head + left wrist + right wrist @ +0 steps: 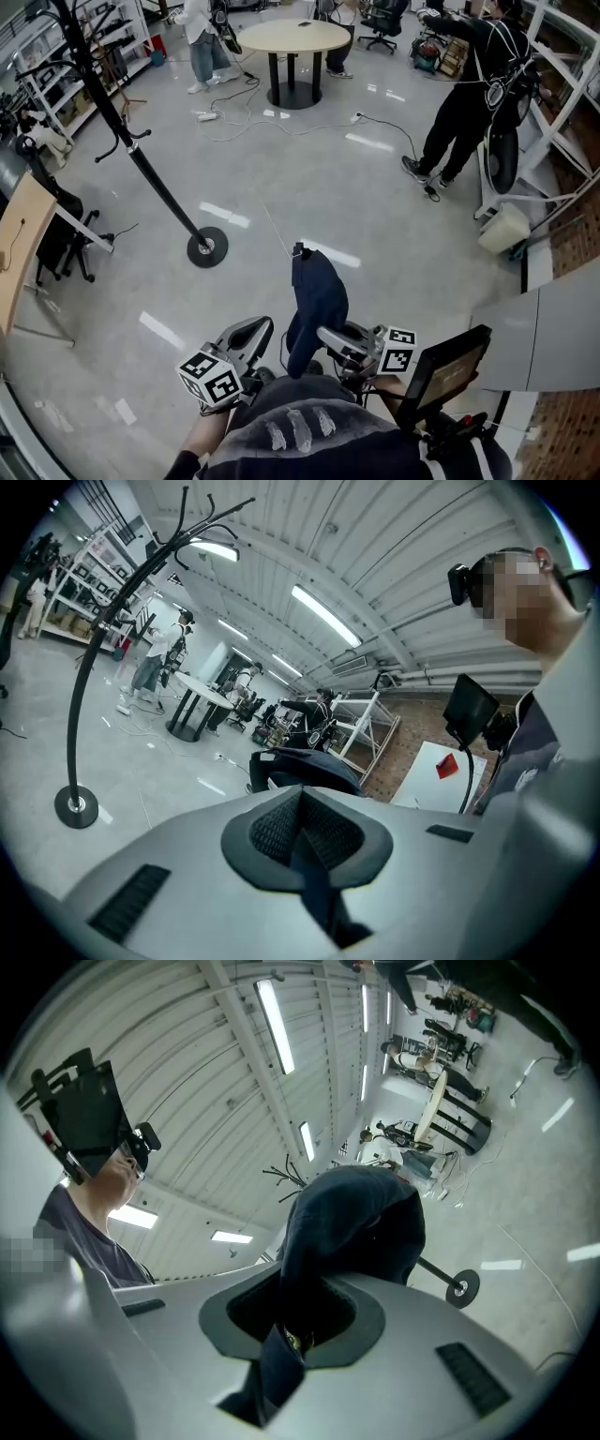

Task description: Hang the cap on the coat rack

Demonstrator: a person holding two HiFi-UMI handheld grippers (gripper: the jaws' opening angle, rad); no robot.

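Observation:
The dark navy cap [317, 298] stands upright in front of me, and my right gripper [325, 335] is shut on its lower edge. In the right gripper view the cap's [352, 1227] fabric runs down between the jaws of the right gripper [307, 1288]. My left gripper [263, 328] sits just left of the cap and looks shut with nothing in it. From the left gripper [302, 797] the cap [302, 767] shows just beyond the jaw tips. The black coat rack [141, 155] leans across the upper left, its round base [207, 247] on the floor ahead-left.
A round table [293, 36] stands far ahead among floor cables [246, 111]. A person in black [469, 89] bends at the right by white frames [553, 112]. A wooden desk [19, 246] and chair [66, 239] sit at the left. A dark screen [442, 370] hangs by my right side.

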